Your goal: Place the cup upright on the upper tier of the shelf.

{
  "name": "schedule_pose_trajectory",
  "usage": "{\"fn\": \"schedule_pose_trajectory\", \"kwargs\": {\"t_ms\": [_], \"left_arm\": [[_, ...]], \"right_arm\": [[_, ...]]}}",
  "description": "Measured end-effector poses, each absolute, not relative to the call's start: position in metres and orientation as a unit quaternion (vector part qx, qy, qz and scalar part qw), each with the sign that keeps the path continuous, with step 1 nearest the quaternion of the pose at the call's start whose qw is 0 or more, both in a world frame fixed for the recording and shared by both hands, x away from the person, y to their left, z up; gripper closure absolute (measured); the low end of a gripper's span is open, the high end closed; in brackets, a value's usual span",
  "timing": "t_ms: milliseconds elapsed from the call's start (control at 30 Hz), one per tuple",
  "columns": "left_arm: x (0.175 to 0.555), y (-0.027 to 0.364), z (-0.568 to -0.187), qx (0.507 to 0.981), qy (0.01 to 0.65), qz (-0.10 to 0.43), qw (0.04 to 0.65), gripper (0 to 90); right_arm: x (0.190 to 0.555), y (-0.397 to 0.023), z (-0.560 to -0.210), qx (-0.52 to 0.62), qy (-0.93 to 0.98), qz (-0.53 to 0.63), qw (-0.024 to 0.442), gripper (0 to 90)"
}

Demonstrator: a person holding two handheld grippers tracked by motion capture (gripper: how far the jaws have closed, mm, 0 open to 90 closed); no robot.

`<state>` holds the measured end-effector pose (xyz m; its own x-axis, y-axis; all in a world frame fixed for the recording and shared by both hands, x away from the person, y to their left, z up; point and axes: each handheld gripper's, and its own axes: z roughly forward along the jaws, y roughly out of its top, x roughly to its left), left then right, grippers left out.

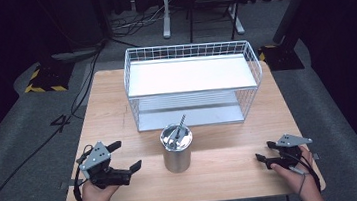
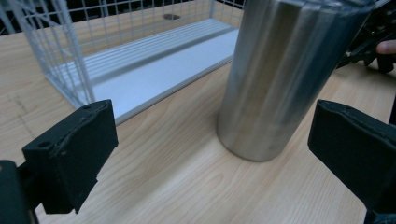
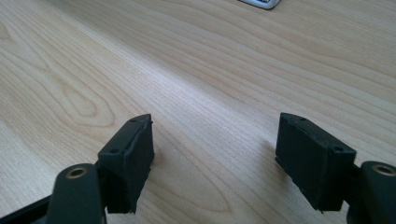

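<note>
A: Any brand, label or writing to read?

B: None that I can make out on the steel cup [image 1: 177,151] or on the white wire rack [image 1: 192,84]. The black-and-yellow striped marking sits on a base [image 1: 43,79] on the floor, beyond the far left corner of the surface.

A: And the surface itself, the room?

B: A pale wooden surface [image 1: 117,112] with clear grain, standing on grey carpet [image 1: 13,128]. Black cables [image 1: 45,142] trail over the carpet at the left, and the legs of a white frame [image 1: 164,11] stand in the dark behind.

A: Where is the cup?

B: Upright near the middle of the near half, just in front of the rack's near edge, with a thin metal utensil [image 1: 178,129] leaning out of it.

A: Relative to the tools?

B: The left tool [image 1: 125,159] lies near the near left corner, jaws wide apart and empty, facing the cup; in the left gripper view the cup [image 2: 285,79] stands ahead of the jaws, not touching them. The right tool [image 1: 265,151] sits near the near right corner, well apart from the cup, jaws open over bare wood, holding nothing.
</note>
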<state>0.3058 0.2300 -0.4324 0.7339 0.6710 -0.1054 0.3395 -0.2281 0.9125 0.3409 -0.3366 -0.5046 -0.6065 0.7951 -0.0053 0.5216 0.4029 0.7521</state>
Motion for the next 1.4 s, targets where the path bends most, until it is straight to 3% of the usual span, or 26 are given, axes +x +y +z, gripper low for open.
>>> {"fn": "schedule_pose_trajectory", "kwargs": {"t_ms": [767,1400], "left_arm": [[0.322,0.172,-0.421,0.770,0.265,0.119,0.568,0.0],[0.345,0.131,-0.437,0.790,0.239,0.099,0.555,0.0]], "right_arm": [[0.341,-0.337,-0.505,0.403,0.817,0.369,0.185,28.0],[0.341,-0.337,-0.505,0.403,0.817,0.369,0.185,28.0]]}}
